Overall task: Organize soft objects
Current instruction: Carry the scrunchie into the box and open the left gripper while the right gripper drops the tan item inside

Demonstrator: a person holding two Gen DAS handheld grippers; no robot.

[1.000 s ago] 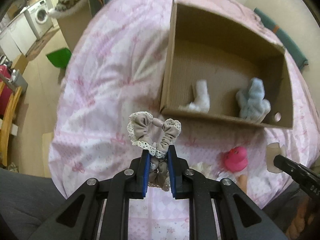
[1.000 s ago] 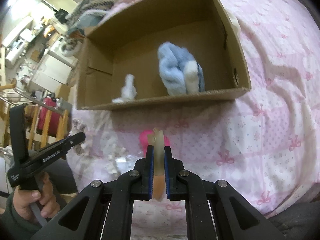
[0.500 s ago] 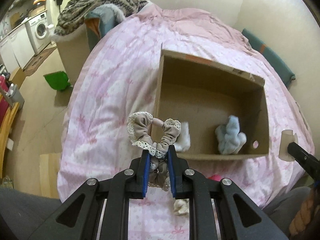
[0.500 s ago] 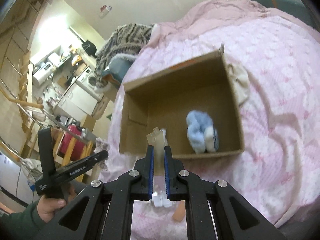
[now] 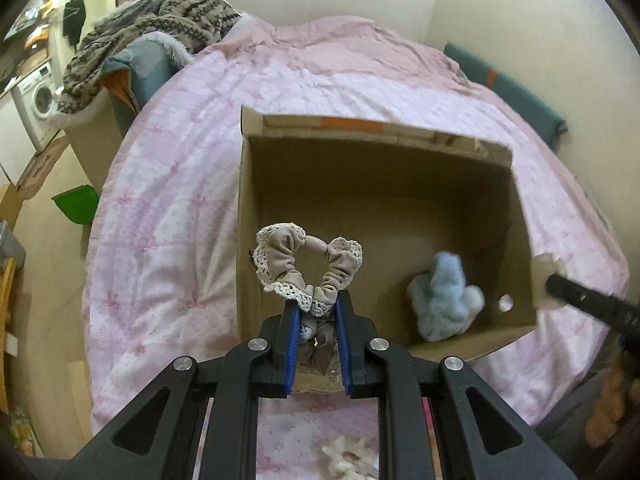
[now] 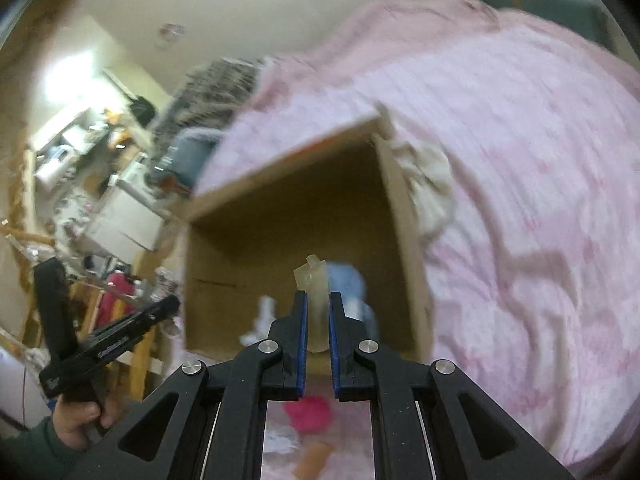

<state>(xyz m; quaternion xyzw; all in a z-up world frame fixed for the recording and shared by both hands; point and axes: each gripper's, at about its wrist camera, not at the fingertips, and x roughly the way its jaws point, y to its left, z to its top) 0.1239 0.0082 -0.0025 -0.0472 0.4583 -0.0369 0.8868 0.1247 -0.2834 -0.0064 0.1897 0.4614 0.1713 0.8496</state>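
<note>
Left gripper [image 5: 316, 320]: jaws clamped on a beige scrunchie with a cream lace edge [image 5: 306, 266], loop standing up above the blue pads, in front of the near-left corner of an open cardboard box [image 5: 520, 216]. Right gripper [image 6: 317, 312]: jaws pressed together on a thin, pale translucent soft piece [image 6: 314, 280], upright between the pads, top edge poking above them; exact kind of thing not discernible. Inside the box, on its floor near the right wall, a fluffy light-blue soft toy [image 5: 444, 300]; in the right wrist view also a small white soft thing [image 6: 264, 316] toward the left of the box floor, blurred. Box resting on a bed under a pink quilt with a bow print [image 5: 176, 200]. On the quilt just before the box, a bright pink soft object [image 6: 310, 412] and a fuzzy cream one [image 5: 346, 456]. Beyond the box's far right corner, a crumpled cream cloth [image 6: 430, 184]. At the head of the bed, a patterned knit garment [image 5: 160, 20] heaped over a blue one.
</note>
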